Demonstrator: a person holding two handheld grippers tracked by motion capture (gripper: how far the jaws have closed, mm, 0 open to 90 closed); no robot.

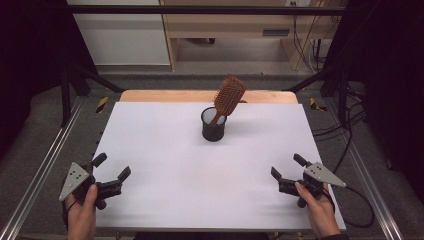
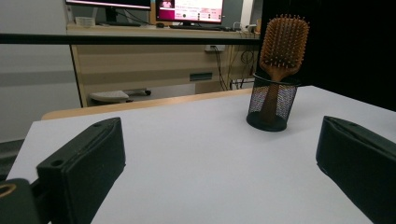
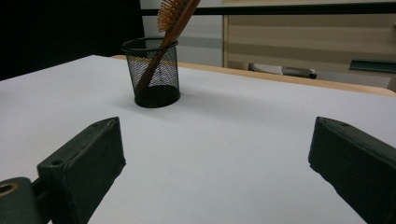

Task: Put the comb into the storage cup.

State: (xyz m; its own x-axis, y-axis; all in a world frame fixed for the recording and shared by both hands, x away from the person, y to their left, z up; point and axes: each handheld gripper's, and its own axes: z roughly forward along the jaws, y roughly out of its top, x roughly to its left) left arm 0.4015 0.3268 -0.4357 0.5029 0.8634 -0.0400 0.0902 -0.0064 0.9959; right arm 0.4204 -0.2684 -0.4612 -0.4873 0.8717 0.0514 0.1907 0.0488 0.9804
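Seemingly nothing has begun: a wooden hairbrush [image 1: 229, 96] stands handle-down in a black mesh cup [image 1: 214, 126] near the table's [image 1: 165, 165] far edge, while left tongs [image 1: 113, 172] and right tongs [image 1: 287, 167] wait apart and empty at the near corners.

The two black jaws of the left gripper [image 2: 219, 163] stand wide apart, with nothing between them, low over the white table [image 2: 196, 140]. Farther on the table, toward the right, stands a black mesh cup [image 2: 272, 108]. A wooden hairbrush [image 2: 283, 46] stands in the cup with its handle down and its bristle head up, leaning a little to the right. Behind the table there is a wooden desk [image 2: 154, 60] with a monitor [image 2: 189, 10] on it.
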